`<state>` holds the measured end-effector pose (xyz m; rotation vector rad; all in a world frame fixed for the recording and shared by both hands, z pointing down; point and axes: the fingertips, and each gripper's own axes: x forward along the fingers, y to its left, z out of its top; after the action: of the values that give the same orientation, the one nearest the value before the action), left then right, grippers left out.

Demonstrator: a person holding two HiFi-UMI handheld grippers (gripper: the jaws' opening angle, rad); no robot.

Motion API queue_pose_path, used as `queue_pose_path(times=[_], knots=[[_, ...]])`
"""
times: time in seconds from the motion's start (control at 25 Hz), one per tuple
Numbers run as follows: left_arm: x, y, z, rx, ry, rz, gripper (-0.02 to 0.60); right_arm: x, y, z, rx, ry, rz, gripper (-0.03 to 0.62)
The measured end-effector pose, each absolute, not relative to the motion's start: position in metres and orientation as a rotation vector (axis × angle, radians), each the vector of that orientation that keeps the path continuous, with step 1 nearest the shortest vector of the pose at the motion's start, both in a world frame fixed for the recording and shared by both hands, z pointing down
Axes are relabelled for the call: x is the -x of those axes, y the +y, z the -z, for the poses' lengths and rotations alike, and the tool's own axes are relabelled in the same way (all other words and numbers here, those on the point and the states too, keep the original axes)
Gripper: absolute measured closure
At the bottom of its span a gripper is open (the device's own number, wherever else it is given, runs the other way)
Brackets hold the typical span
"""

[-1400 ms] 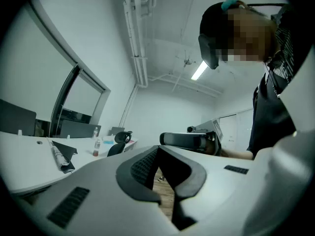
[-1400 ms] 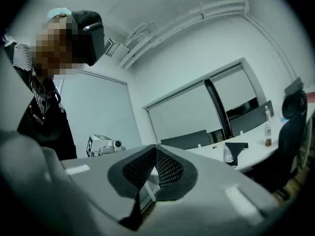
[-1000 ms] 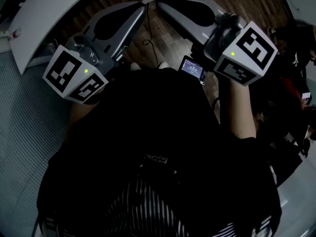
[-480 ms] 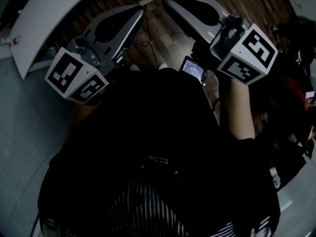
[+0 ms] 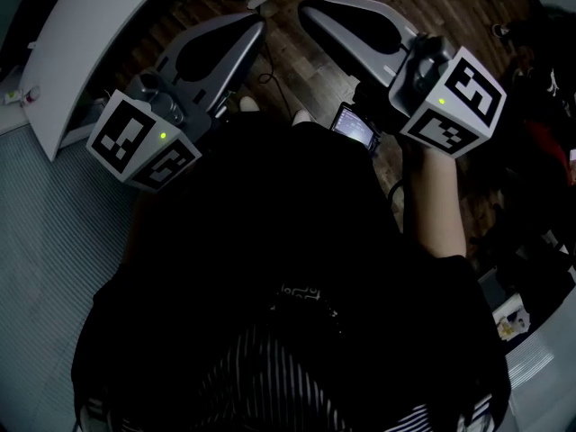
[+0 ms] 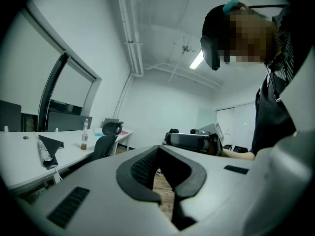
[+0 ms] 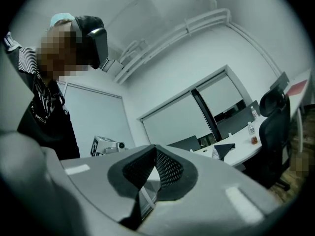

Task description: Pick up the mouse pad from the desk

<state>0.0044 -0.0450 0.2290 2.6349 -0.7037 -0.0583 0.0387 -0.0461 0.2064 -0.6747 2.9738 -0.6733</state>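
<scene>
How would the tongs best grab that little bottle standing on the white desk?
Hold the bottle round its middle, coming in level from the desk edge by the chair. It stands upright and slim, with bare desktop on that side, so a sideways pinch should span its width.

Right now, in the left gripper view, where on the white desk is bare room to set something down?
Bare: the white desk top between the dark folded item and the bottle, and nearer than that item. Crowded: past the bottle, where the office chair stands.
</scene>
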Motion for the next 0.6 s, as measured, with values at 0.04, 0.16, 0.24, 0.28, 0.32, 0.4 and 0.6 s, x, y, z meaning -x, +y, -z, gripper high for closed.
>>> queue_pose_path(times=[0.04,0.16,0.24,0.28,0.32,0.4,0.6], knots=[[-0.005,-0.051,-0.235,-2.631,-0.698,0.057,0.574,-0.041,-0.050,-0.213,0.683,2.965,0.688,0.591],[-0.005,-0.063,-0.240,-2.636,-0.646,0.062,0.574,-0.041,-0.064,-0.220,0.737,2.952,0.710,0.591],[-0.005,-0.068,-0.236,-2.649,-0.611,0.081,0.574,-0.037,-0.069,-0.215,0.788,2.957,0.686,0.589],[-0.005,-0.071,-0.232,-2.657,-0.594,0.093,0.574,-0.036,-0.071,-0.209,0.815,2.956,0.667,0.589],[-0.006,-0.075,-0.228,-2.666,-0.573,0.105,0.574,-0.036,-0.074,-0.203,0.843,2.953,0.649,0.589],[-0.007,-0.085,-0.218,-2.690,-0.527,0.129,0.574,-0.036,-0.079,-0.191,0.891,2.947,0.624,0.589],[0.004,-0.111,-0.194,-2.750,-0.491,0.231,0.575,-0.029,-0.097,-0.167,0.974,2.926,0.516,0.589]])
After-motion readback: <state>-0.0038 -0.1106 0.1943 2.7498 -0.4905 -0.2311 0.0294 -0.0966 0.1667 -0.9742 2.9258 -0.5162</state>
